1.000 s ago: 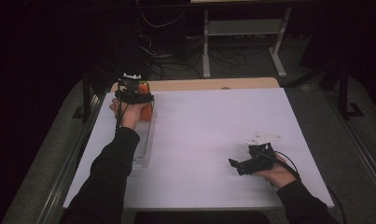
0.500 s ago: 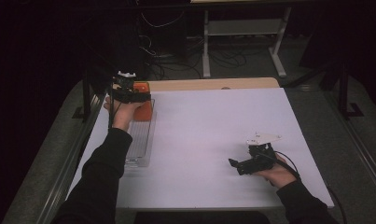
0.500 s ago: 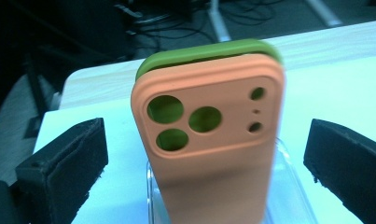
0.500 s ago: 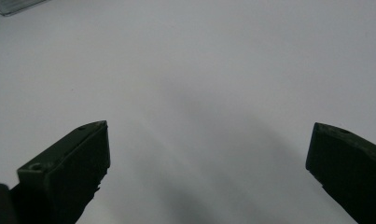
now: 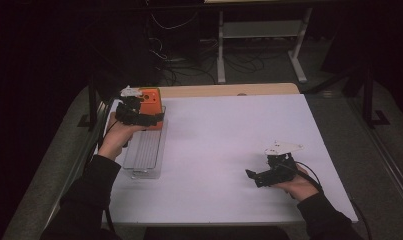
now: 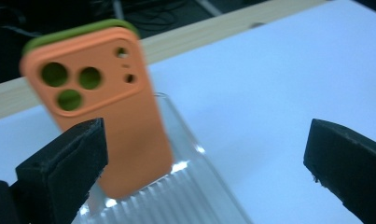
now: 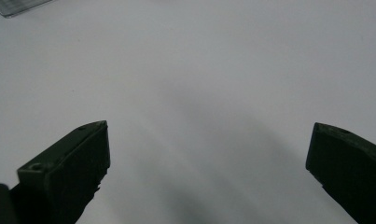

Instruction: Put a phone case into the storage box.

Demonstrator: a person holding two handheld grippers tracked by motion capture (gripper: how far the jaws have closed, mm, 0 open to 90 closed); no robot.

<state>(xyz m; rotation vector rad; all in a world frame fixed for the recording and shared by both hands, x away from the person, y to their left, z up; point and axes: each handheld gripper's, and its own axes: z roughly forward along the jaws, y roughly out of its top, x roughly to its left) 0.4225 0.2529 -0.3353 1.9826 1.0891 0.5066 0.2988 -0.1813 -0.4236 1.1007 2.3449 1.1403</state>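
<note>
An orange phone case [image 5: 151, 104] with a green edge behind it stands tilted at the far end of a clear ridged tray [image 5: 144, 150]. In the left gripper view the case [image 6: 111, 121] rises from the tray [image 6: 199, 196] just beyond the left jaw. My left gripper [image 5: 148, 120] hovers beside the case. Its jaws have just been opening and now stand wide [image 6: 204, 158], pressing on nothing. My right gripper [image 5: 254, 177] rests low at the table's right, open over bare white surface [image 7: 209, 158].
The white table top [image 5: 229, 135] has a wooden strip [image 5: 229, 90] along its far edge. Beyond it are dark floor, cables and a metal stand [image 5: 261, 35]. A corner of the tray [image 7: 17, 7] lies far off in the right gripper view.
The left gripper's jaws have opened and let go of the orange case, which now stands in the tray. The left hand drew back to the left and rose slightly. The right hand stayed put.
</note>
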